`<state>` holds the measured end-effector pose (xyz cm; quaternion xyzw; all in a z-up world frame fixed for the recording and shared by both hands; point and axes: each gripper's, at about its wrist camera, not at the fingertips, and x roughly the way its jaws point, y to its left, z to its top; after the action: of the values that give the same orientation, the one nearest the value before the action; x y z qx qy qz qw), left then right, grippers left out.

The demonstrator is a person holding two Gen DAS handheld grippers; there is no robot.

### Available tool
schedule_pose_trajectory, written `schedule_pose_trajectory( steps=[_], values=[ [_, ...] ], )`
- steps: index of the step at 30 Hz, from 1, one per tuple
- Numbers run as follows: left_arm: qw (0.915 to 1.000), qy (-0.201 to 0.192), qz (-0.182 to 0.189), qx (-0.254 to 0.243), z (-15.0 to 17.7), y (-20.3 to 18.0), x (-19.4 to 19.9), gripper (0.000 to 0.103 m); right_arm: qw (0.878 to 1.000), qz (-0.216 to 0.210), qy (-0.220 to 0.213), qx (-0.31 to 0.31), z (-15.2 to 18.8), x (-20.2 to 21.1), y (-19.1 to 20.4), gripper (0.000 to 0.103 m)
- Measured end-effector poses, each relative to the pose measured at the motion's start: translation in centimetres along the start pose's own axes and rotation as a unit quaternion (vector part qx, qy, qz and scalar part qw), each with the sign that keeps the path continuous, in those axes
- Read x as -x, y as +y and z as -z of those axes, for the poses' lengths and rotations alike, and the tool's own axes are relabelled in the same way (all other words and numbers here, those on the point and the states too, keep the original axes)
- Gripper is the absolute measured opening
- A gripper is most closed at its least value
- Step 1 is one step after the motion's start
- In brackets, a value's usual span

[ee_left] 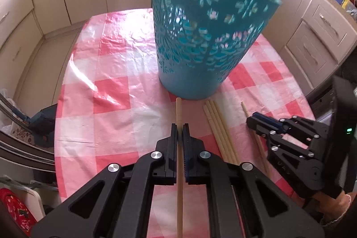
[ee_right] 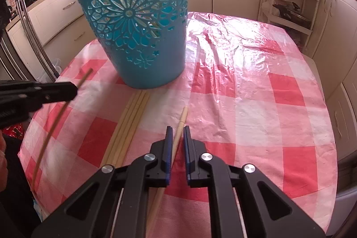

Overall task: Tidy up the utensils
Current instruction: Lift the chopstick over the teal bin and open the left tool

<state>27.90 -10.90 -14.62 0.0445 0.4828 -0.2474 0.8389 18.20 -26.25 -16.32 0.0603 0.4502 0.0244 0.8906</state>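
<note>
The tabletop (ee_left: 116,90) carries the blue basket (ee_left: 200,41), upright at centre. Three chopsticks (ee_left: 219,131) lie just before it. My left jaws (ee_left: 179,126) are pinching one chopstick (ee_left: 179,113). My right jaws (ee_right: 178,128) straddle another chopstick (ee_right: 181,119); contact is uncertain. Risk: the thin sticks may pivot or slip in a weak grip, and miss the basket rim.
</note>
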Motion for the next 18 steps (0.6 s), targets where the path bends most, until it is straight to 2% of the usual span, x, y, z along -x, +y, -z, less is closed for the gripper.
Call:
schedule_pose_trajectory(
  steps=[5, 9, 11, 15, 18],
  values=[
    [0.9964, -0.071, 0.046, 0.001, -1.2, -0.2, 7.1, 0.004, 1.0, -0.001, -0.005, -0.002, 0.2, 0.1, 0.0, 0.01],
    [0.987, -0.146, 0.067, -0.003, -4.5, -0.9, 12.9, 0.004, 1.0, 0.0, -0.006, -0.003, 0.3, 0.1, 0.0, 0.01],
    [0.9792, -0.189, 0.073, -0.005, -6.3, -1.5, 15.3, 0.004, 1.0, -0.001, -0.006, -0.004, 0.3, 0.1, 0.0, 0.01],
    [0.9603, -0.273, 0.058, -0.012, -9.7, -3.3, 18.4, 0.004, 1.0, -0.003, -0.006, -0.006, 0.2, 0.2, -0.1, 0.01],
    [0.9417, -0.333, 0.046, -0.005, -11.9, -4.6, 19.2, 0.004, 1.0, -0.006, -0.006, -0.008, 0.2, 0.2, -0.2, 0.01]
  ],
)
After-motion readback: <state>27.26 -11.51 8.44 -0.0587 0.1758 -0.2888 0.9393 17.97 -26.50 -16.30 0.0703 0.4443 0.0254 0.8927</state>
